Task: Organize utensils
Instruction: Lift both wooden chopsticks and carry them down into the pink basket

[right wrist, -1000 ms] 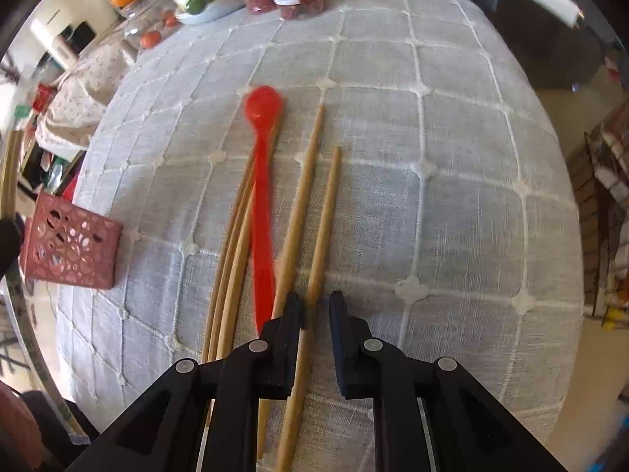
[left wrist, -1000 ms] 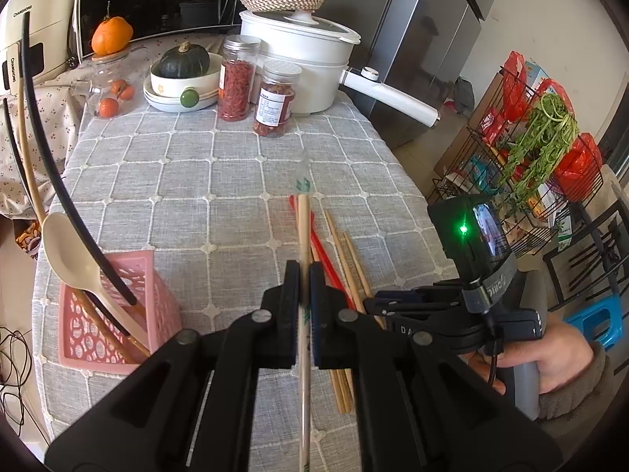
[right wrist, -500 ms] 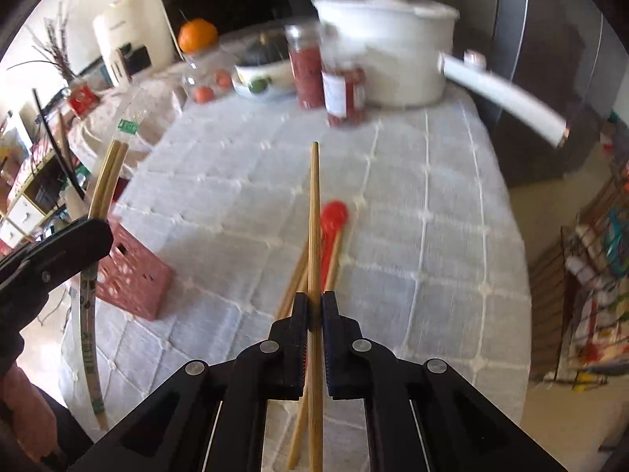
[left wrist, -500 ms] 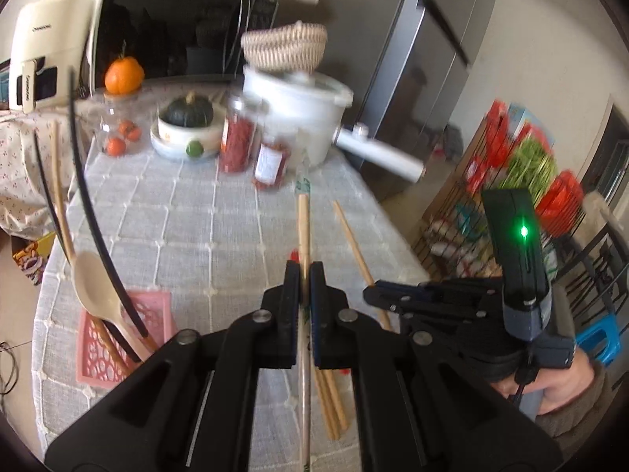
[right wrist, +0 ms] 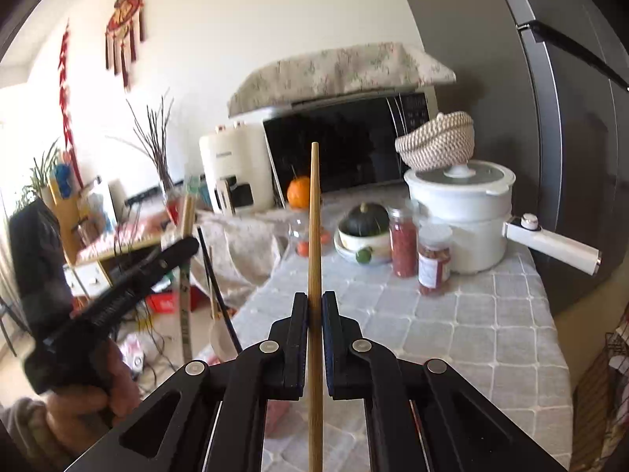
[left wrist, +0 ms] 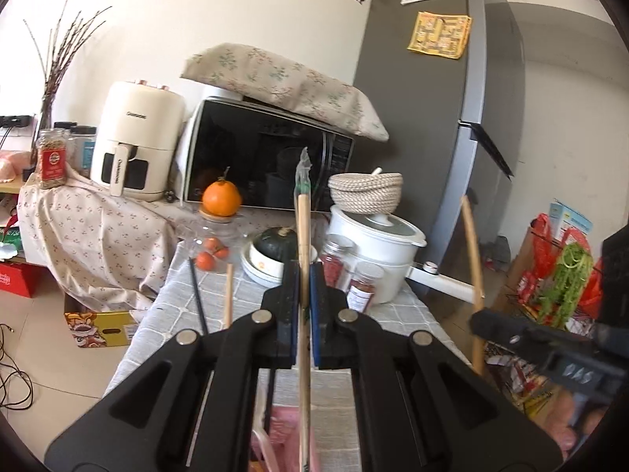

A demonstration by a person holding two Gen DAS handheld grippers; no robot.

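In the left wrist view, the left gripper (left wrist: 302,275) is clamped tight on a pale wooden chopstick (left wrist: 302,236) that still wears a clear wrapper with a green band at its far tip; the stick stands straight ahead between the 2 blue-edged pads and runs back down past the lower edge of the picture. Directly below the gripper's arms sits the pink basket (left wrist: 283,424), and just left of the fingers a black stick (left wrist: 196,295) and a wooden handle (left wrist: 228,295) rise from that side. To the right, the right gripper (left wrist: 477,322) shows dark and blurred, with a second bare wooden chopstick (left wrist: 471,259) pinched in it and curving upward. Ahead of the fingers, on the grey checked tablecloth (left wrist: 181,306), stand 2 jars and a white pot. In the right wrist view, the right gripper (right wrist: 314,306) is closed on the bare, tan, tapered chopstick (right wrist: 314,216), which points up and forward from between the pads and continues down under the gripper's body. To its left, the person's hand (right wrist: 98,385) grips the handle of the left gripper (right wrist: 184,247), held level and pointing away, with the wrapped chopstick (right wrist: 186,275) crossing it upright. The tablecloth (right wrist: 471,334) spreads ahead and to the right.
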